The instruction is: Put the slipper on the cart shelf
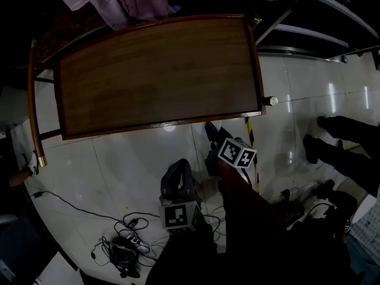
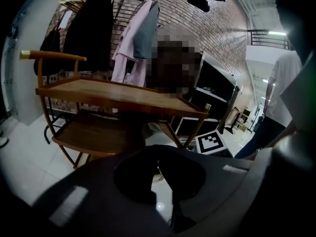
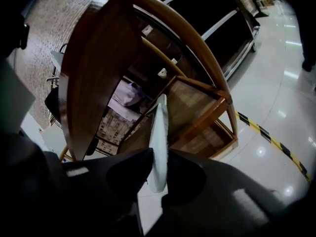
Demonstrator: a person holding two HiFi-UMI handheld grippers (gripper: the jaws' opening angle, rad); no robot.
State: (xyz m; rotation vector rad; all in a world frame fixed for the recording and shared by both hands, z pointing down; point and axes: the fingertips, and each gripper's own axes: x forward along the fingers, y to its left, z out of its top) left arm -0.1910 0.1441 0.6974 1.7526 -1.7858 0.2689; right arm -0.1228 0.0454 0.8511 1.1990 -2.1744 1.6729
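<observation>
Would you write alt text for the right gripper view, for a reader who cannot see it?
The right gripper grips a thin pale slipper edge-on between its dark jaws. Beyond stands a brown wooden cart with shelves, on a glossy white floor marked by a yellow-and-black stripe.

The slipper (image 3: 159,132) sits in the right hand-held gripper (image 3: 157,157) before the cart (image 3: 94,73), clothes (image 1: 119,2) behind it.

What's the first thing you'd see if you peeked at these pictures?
The big wooden cart catches the eye first, filling the middle of the head view from above on a shiny white floor. Next comes the right hand-held gripper, just in front of the cart, pinching a pale slipper edge-on between its jaws.
</observation>
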